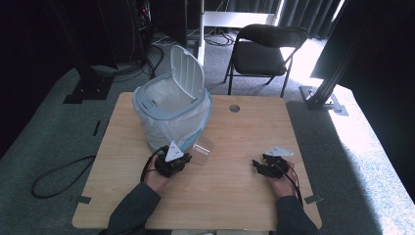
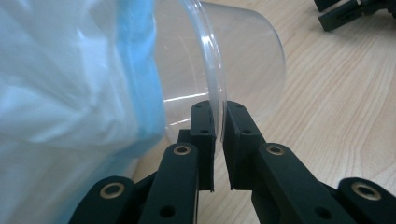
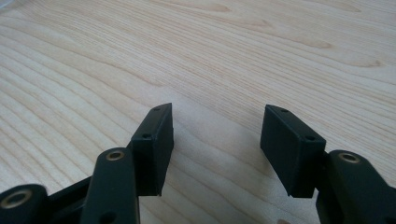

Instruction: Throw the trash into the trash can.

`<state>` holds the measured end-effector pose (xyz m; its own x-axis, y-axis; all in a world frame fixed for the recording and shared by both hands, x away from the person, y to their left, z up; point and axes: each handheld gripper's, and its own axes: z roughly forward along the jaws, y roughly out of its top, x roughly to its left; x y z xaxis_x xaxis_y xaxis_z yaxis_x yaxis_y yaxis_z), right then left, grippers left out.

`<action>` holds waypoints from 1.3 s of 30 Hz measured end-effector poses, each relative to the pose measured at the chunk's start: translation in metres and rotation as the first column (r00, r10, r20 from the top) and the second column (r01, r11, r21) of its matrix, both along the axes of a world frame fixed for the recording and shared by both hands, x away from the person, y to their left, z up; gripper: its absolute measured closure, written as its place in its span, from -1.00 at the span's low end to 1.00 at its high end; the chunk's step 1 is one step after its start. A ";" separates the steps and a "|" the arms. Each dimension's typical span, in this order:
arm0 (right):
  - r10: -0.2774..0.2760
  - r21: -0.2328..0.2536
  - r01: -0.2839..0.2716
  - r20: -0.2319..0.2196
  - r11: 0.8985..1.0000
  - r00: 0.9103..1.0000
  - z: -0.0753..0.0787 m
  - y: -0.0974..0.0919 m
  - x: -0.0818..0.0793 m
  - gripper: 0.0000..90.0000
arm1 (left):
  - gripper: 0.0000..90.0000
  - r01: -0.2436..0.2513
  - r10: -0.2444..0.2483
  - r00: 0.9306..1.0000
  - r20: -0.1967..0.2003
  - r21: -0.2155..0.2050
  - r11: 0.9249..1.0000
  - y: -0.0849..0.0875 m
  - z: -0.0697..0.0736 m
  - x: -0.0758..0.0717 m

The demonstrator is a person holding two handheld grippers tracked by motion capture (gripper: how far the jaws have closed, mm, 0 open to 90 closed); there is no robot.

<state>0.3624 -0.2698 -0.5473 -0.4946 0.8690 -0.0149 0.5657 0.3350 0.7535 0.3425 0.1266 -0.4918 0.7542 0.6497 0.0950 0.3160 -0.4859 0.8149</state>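
Note:
A clear plastic cup (image 1: 203, 149) lies on its side on the wooden table (image 1: 244, 127), close against the bin's bag. My left gripper (image 1: 185, 159) is shut on the cup's rim; in the left gripper view the two pads (image 2: 205, 126) pinch the thin wall of the cup (image 2: 247, 60), one inside and one outside. My right gripper (image 1: 257, 165) rests at the table's right, open, with only bare wood (image 3: 233, 56) between its fingers (image 3: 156, 140).
A small white and blue waste bin (image 1: 171, 115) lined with a plastic bag (image 2: 70, 93) stands at the table's back left, its lid (image 1: 188, 73) raised. A black folding chair (image 1: 266, 49) stands beyond the table. A round grommet (image 1: 234, 108) sits near the far edge.

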 end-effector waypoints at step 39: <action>-0.003 0.002 0.003 -0.029 1.000 1.000 -0.001 0.001 0.002 -0.46 | 0.87 0.118 -0.118 0.993 0.012 -0.115 0.986 0.007 0.065 0.002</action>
<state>0.3639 -0.2686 -0.5482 -0.4921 0.8706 0.0018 0.5887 0.3313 0.7373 0.3443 0.1333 -0.4268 0.8259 0.5631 0.0286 0.2580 -0.4227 0.8688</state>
